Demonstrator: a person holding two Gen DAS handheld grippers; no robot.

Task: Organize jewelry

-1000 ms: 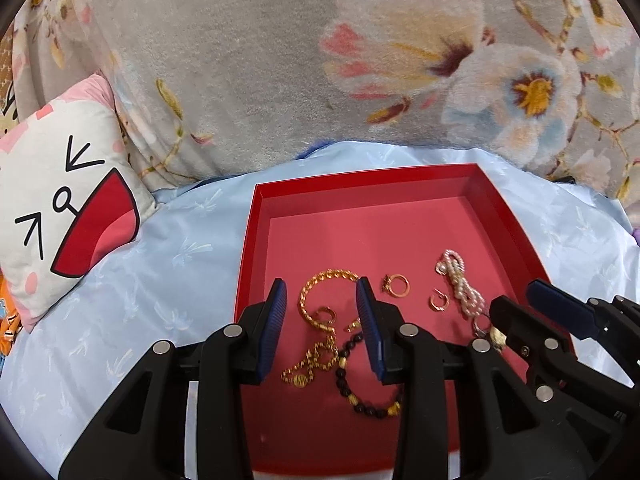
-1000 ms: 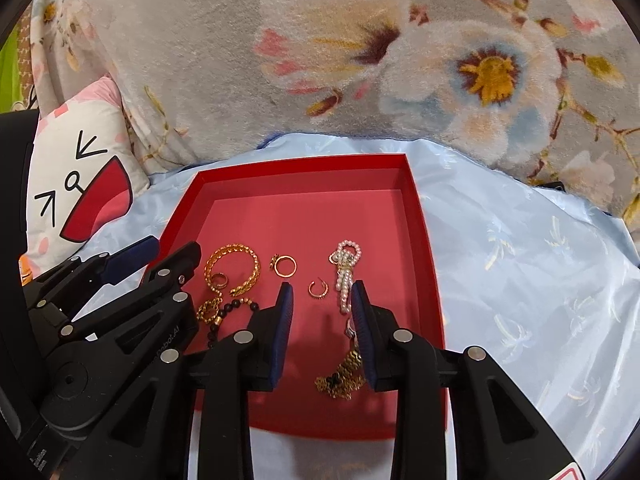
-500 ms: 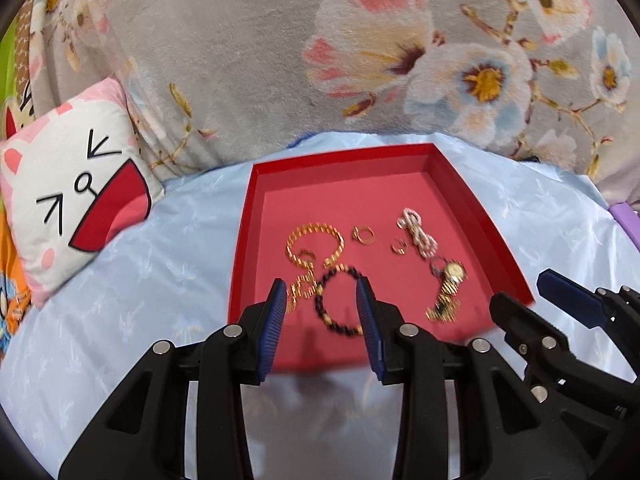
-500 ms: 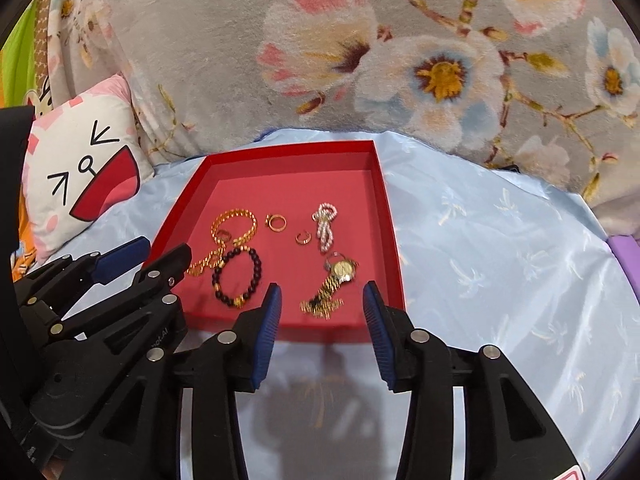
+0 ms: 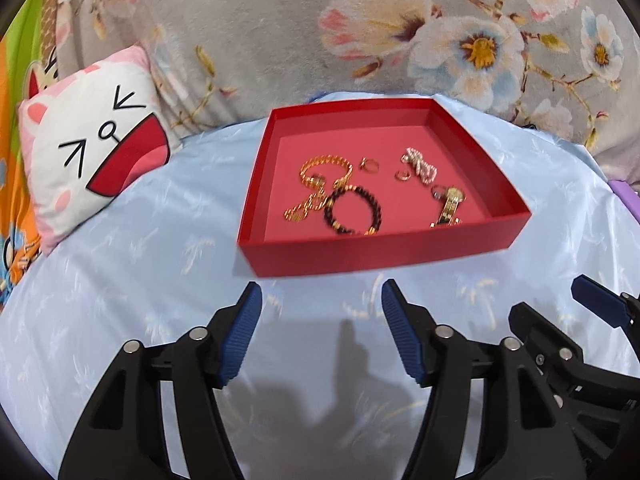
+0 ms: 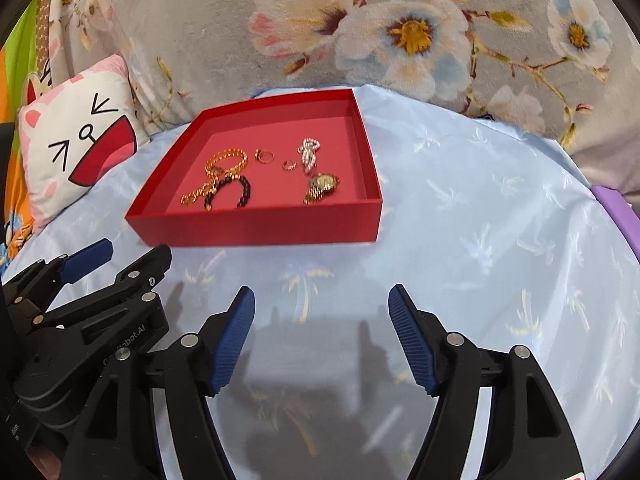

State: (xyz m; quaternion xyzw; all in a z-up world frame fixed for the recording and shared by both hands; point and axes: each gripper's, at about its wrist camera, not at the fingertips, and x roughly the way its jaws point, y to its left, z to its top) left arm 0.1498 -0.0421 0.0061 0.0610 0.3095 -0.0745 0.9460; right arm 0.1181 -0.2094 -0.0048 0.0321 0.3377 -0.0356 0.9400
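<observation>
A red tray [image 5: 384, 252] [image 6: 256, 226] sits on the light blue cloth. In it lie a gold chain bracelet [image 5: 326, 168], a black bead bracelet [image 5: 352, 214], a gold ring [image 5: 369, 165], a small gold hoop [image 5: 402, 175], a pearl piece [image 5: 420, 164] and a gold watch [image 5: 450, 204] [image 6: 322, 186]. My left gripper [image 5: 320, 328] is open and empty, well short of the tray's near wall. My right gripper [image 6: 322, 328] is open and empty, also short of the tray, to the left gripper's right.
A white and pink cartoon pillow [image 5: 92, 160] lies left of the tray. A grey floral blanket [image 5: 360, 28] rises behind it. A purple object [image 6: 616, 216] shows at the right edge. Blue cloth [image 6: 480, 220] spreads right of the tray.
Both grippers have pulled back from over the tray towards me and opened wider. The jewelry stays in the tray.
</observation>
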